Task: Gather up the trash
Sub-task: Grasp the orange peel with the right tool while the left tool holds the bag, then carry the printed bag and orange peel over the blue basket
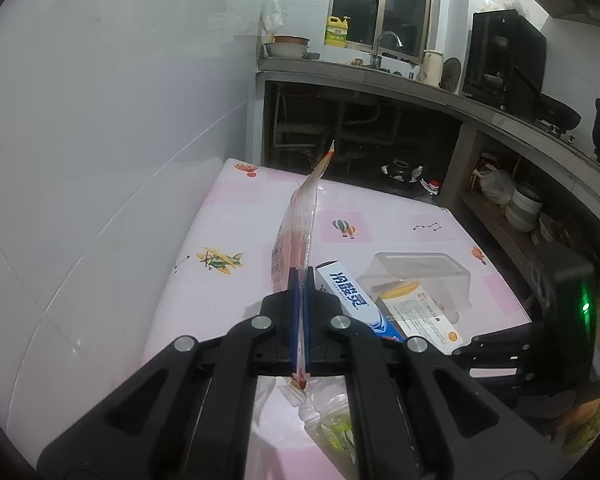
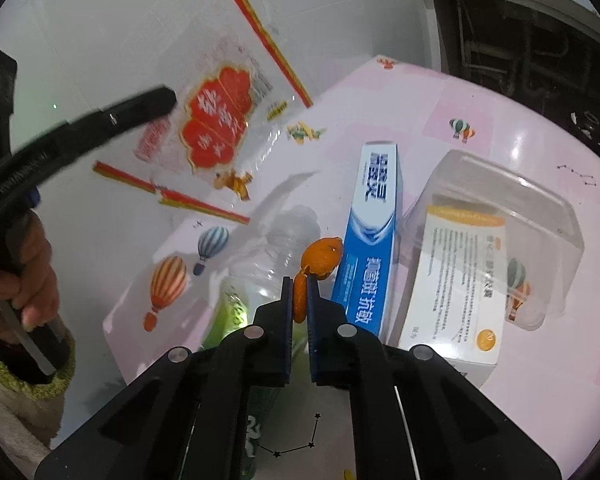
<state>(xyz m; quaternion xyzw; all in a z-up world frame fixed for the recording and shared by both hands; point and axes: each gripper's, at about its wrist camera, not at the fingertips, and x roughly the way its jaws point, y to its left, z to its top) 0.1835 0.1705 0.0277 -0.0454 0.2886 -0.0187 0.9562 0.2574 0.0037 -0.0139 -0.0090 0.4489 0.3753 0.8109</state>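
Observation:
My left gripper (image 1: 299,276) is shut on a clear plastic snack wrapper (image 1: 300,220) with red print, held edge-on above the pink table (image 1: 228,224). The wrapper also shows in the right wrist view (image 2: 220,120), lifted at the left with the left gripper (image 2: 156,100) on it. My right gripper (image 2: 299,286) is shut on a piece of orange peel (image 2: 320,258), held just above the table. Under it lie an empty plastic bottle (image 2: 268,256) with a green label and a blue toothpaste box (image 2: 374,232).
A white and yellow medicine box (image 2: 460,280) leans on a clear plastic container (image 2: 512,200) at the right of the table. A white tiled wall (image 1: 100,140) runs along the left. A kitchen counter (image 1: 380,76) with open shelves stands beyond the table.

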